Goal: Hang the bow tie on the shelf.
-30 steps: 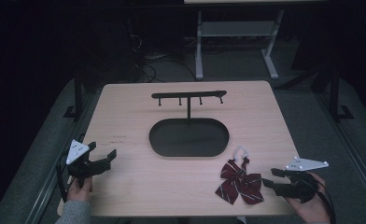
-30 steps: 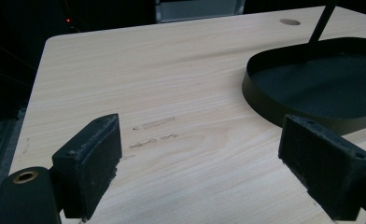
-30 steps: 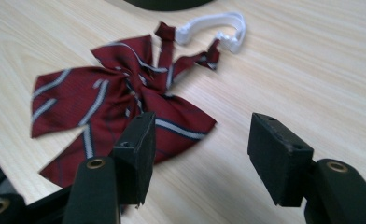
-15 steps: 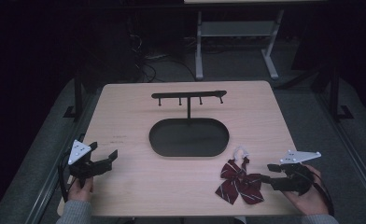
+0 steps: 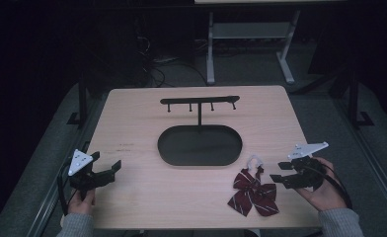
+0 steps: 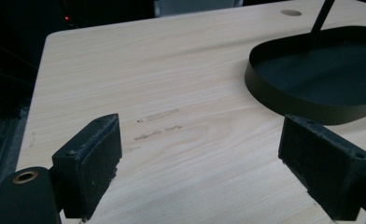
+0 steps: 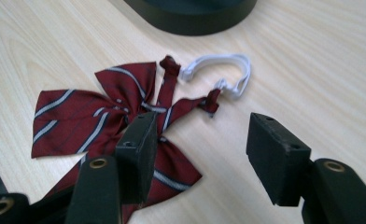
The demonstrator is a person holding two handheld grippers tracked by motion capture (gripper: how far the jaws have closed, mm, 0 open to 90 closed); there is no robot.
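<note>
Lying on bare tabletop [image 5: 132, 128] near its front edge, the striped bow tie [image 7: 120, 112] sits just ahead of the right gripper [image 7: 200, 140], jaws open; left gripper [image 6: 200, 154] open, well apart.

The room around is dark; soft overhead light falls evenly on the wooden table [image 5: 132, 123], faint shadows, slightly grainy views.
</note>
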